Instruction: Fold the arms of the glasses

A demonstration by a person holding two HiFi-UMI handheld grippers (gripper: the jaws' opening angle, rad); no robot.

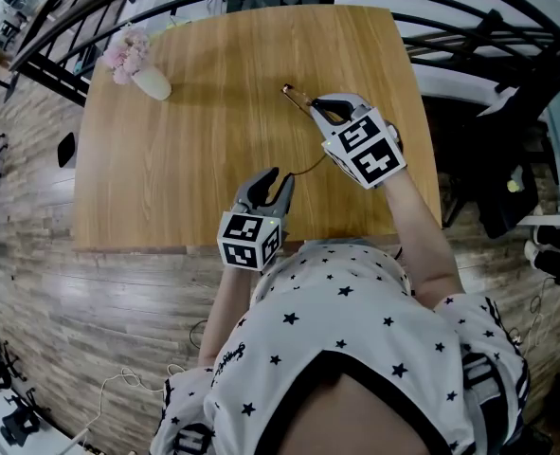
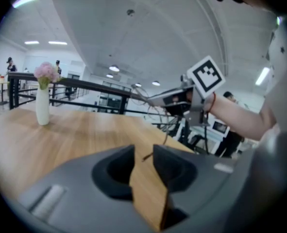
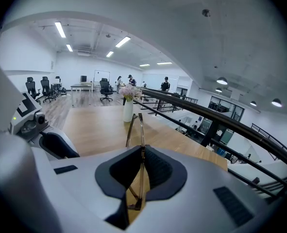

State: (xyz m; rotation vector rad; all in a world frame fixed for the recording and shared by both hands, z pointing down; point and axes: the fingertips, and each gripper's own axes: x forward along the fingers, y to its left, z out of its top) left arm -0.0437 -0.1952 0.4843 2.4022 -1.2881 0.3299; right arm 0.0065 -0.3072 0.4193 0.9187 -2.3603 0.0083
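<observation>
A thin-framed pair of glasses (image 1: 292, 93) hangs above the wooden table (image 1: 194, 150), and my right gripper (image 1: 319, 108) is shut on it. In the right gripper view the frame (image 3: 135, 130) runs edge-on between the pads and sticks out past the fingertips. One loose arm (image 1: 308, 167) trails down toward my left gripper (image 1: 278, 180), which stands open near the table's front edge. In the left gripper view the arm's tip (image 2: 147, 156) shows in the gap between the jaws, and neither pad presses on it.
A white vase of pink flowers (image 1: 147, 76) stands at the table's far left corner. A black railing (image 1: 90, 12) runs behind the table. The table's front edge (image 1: 166, 245) lies just under my left gripper, with wood floor (image 1: 90, 301) below.
</observation>
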